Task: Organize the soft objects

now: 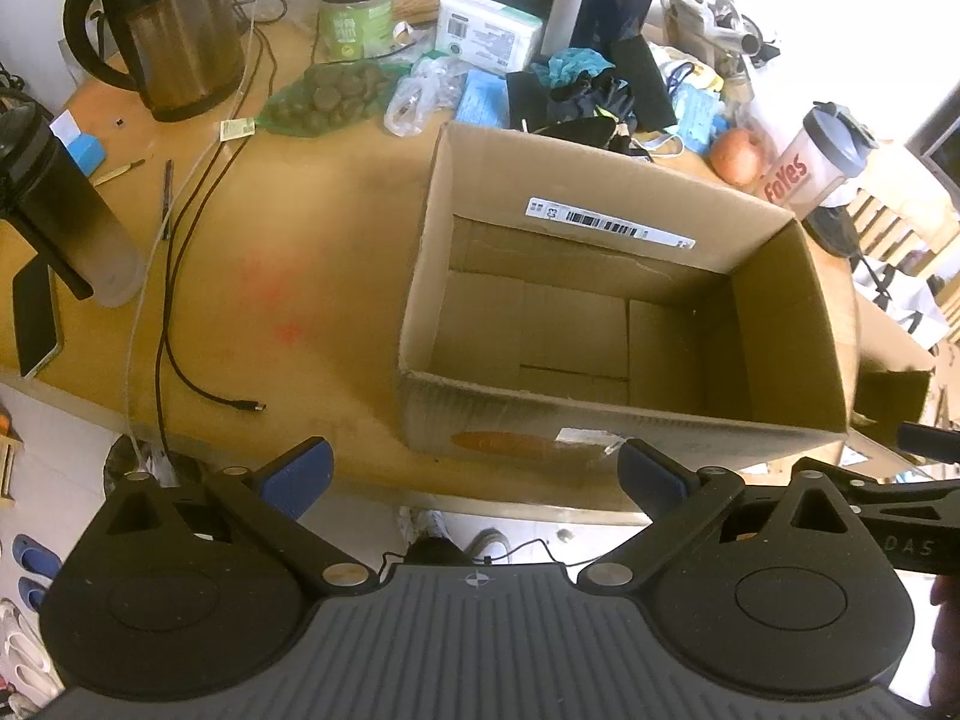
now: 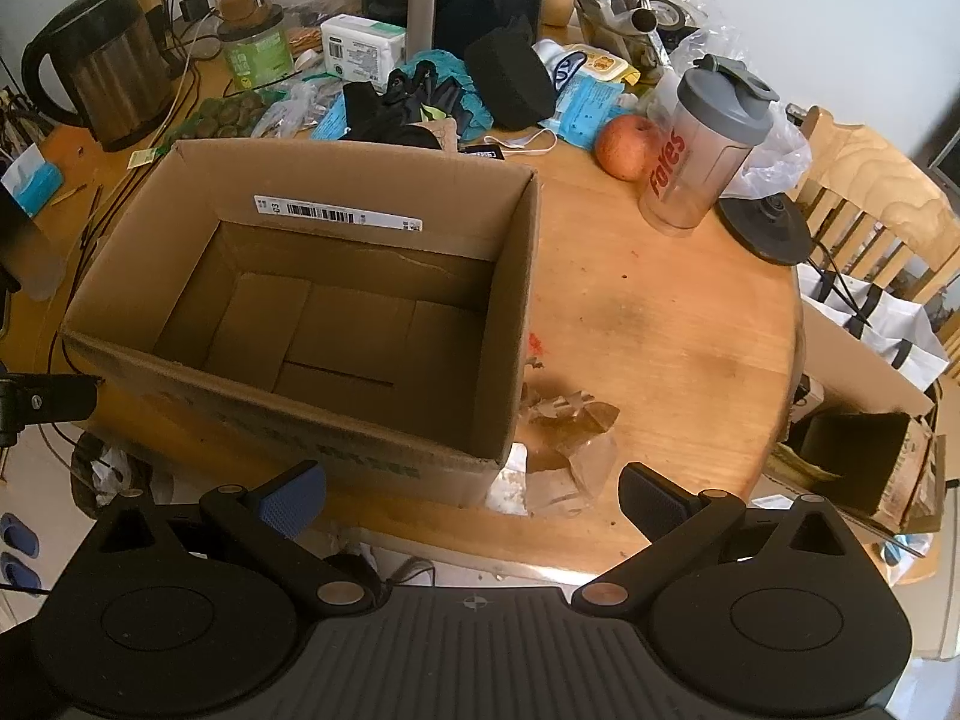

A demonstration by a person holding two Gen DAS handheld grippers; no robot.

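An open cardboard box [image 1: 774, 324] [image 2: 516, 276] stands on the round wooden table with nothing inside. Behind it lies a heap of soft things: black gloves [image 1: 591, 97] [image 2: 414, 102], a teal cloth [image 1: 573, 63] [image 2: 441, 63], a black foam band [image 2: 510, 81] [image 1: 639, 81], blue packets [image 1: 480, 97] [image 2: 585, 99] and a white tissue pack [image 1: 486, 30] [image 2: 360, 48]. My left gripper [image 1: 474, 471] hovers open at the table's near edge in front of the box. My right gripper [image 2: 474, 495] is open too, near the box's front right corner. Neither holds anything.
A steel kettle [image 1: 174, 42] [image 2: 105, 66], a green jar [image 1: 354, 18], a dark tumbler [image 1: 66, 222] and loose cables [image 1: 174, 300] sit left. An apple [image 2: 627, 147], a shaker bottle [image 2: 702, 150] and kettle base [image 2: 765, 225] stand right. Crumpled brown paper [image 2: 570, 444] lies by the box. Chairs ring the table.
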